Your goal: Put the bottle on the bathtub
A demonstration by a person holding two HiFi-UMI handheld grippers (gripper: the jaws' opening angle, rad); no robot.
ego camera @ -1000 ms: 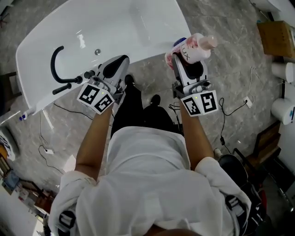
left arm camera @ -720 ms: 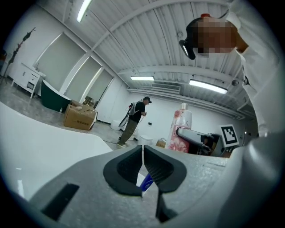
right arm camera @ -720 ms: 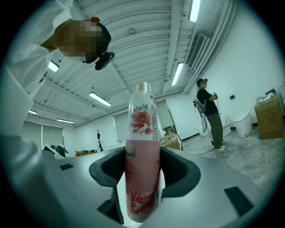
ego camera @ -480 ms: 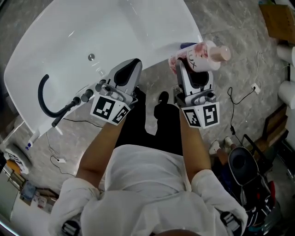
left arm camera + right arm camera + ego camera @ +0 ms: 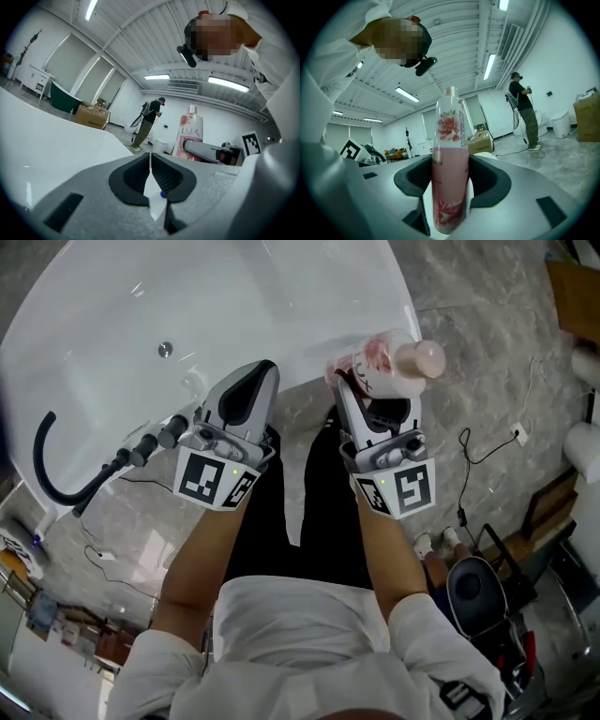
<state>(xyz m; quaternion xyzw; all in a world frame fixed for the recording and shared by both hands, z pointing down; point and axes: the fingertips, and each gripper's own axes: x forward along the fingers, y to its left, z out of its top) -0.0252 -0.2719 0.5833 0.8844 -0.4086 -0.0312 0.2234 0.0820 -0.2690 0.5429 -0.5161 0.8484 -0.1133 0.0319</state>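
Bathtub (image 5: 370, 320) rim lies just ahead; right gripper (image 5: 364, 388) clamps the bottle (image 5: 386, 365); left gripper (image 5: 246, 390) closed, empty; released tilted, it could topple off.

The pink, flower-printed bottle (image 5: 380, 367) with a pale cap is clamped in the right gripper (image 5: 450, 190) above the white bathtub's (image 5: 262, 296) near right rim.

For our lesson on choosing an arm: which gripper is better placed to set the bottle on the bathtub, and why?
The right gripper: its jaws are shut on the bottle, held near the bathtub rim. The left gripper is shut and empty.
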